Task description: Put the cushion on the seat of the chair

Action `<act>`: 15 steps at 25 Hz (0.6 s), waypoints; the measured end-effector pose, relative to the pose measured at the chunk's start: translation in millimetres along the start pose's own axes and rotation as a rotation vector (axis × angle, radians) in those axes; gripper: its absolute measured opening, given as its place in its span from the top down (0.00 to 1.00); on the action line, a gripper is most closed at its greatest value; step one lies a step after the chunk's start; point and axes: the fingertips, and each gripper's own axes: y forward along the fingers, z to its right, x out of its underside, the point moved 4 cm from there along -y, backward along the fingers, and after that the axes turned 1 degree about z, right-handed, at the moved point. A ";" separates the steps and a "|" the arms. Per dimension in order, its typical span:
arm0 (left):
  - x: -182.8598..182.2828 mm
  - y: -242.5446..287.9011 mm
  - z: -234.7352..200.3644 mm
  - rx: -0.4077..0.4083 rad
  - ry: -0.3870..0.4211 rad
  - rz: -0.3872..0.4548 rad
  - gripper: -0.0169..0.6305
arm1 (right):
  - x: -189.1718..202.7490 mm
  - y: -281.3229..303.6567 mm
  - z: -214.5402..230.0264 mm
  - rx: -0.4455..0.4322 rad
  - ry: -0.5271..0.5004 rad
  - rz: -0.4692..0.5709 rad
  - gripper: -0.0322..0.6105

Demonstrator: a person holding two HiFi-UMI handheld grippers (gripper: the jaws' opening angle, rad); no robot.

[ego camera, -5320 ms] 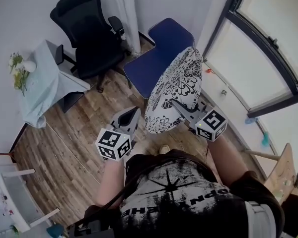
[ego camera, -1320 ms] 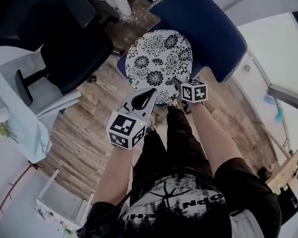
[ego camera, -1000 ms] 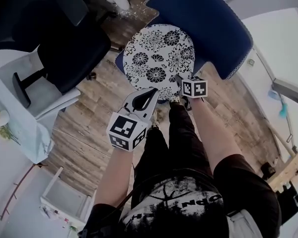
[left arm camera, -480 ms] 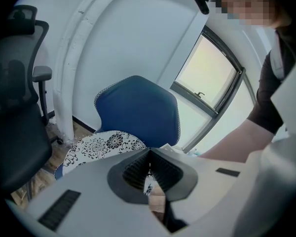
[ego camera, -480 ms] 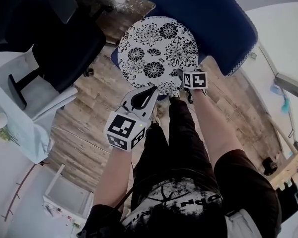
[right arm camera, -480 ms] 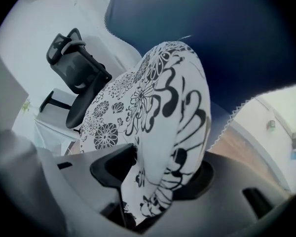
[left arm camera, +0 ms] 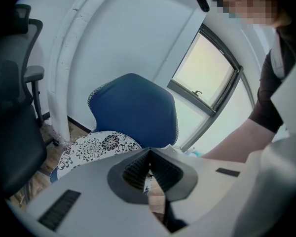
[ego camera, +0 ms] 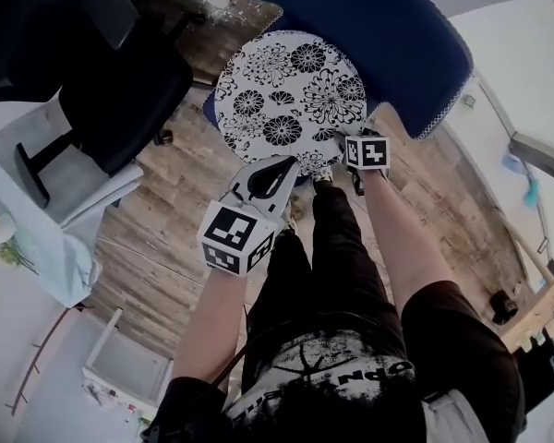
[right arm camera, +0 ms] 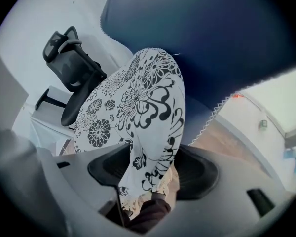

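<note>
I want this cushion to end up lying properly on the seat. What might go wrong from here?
The near edge of the cushion lies between the opening jaws of the right gripper. Withdrawing carelessly might snag it and drag it forward. It also seems to cover the front edge of the seat of the chair, so a tug could slide it off.

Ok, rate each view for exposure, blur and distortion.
Head view: even light, black office chair crushed to shadow, edges bowed. Left gripper view: window blown out white, dark round vignette in the corners. Right gripper view: cushion pattern crisp higher up, soft at its nearest edge; fisheye bends the blue chair.
</note>
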 end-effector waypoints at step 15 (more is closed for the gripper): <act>-18.2 -20.1 -2.0 -0.031 0.041 0.041 0.95 | -21.7 -49.4 -12.7 0.002 -0.082 0.116 0.54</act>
